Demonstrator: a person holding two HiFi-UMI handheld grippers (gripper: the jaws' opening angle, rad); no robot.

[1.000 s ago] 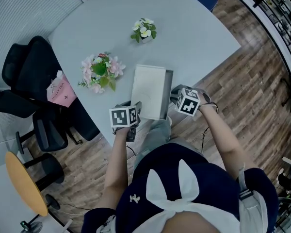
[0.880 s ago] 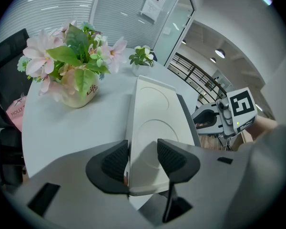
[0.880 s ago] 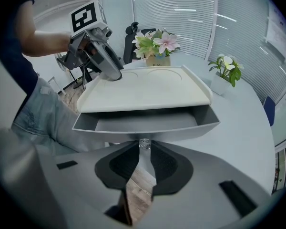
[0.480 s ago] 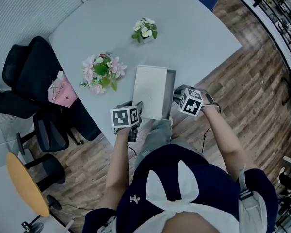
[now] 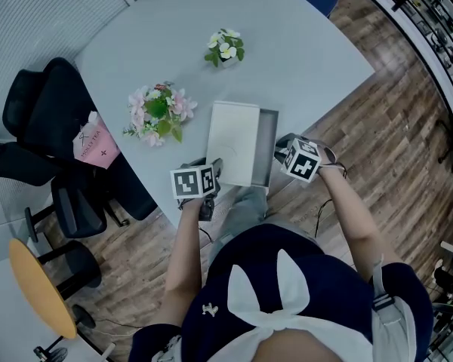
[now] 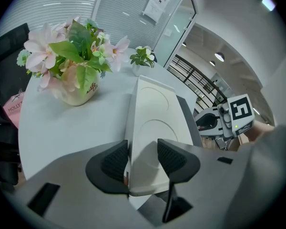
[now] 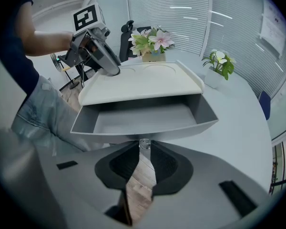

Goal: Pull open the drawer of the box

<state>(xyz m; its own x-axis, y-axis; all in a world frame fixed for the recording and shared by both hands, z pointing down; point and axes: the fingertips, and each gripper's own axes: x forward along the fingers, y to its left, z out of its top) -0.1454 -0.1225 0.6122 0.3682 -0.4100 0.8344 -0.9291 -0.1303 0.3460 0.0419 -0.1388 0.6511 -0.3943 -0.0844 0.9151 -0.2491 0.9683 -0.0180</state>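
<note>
A flat white box (image 5: 232, 136) lies near the front edge of the pale table (image 5: 302, 59). Its grey drawer (image 5: 266, 148) sticks out of the box's right side, partly drawn and empty (image 7: 143, 120). My right gripper (image 7: 144, 149) is shut on the small clear knob (image 7: 144, 143) on the drawer's front; from above it (image 5: 281, 151) sits just right of the drawer. My left gripper (image 6: 142, 160) is clamped on the box's near corner (image 6: 150, 128), its pads on both sides. In the head view it (image 5: 213, 172) sits at the box's lower left.
A pot of pink flowers (image 5: 157, 111) stands just left of the box, a small pot of white flowers (image 5: 224, 46) farther back. A black chair (image 5: 45, 119) with a pink bag (image 5: 94, 140) is at the table's left. The table edge runs right under both grippers.
The right gripper has shifted a little to the right with the knob, and the grey drawer shows further out of the box. The left gripper and the box have stayed put.
</note>
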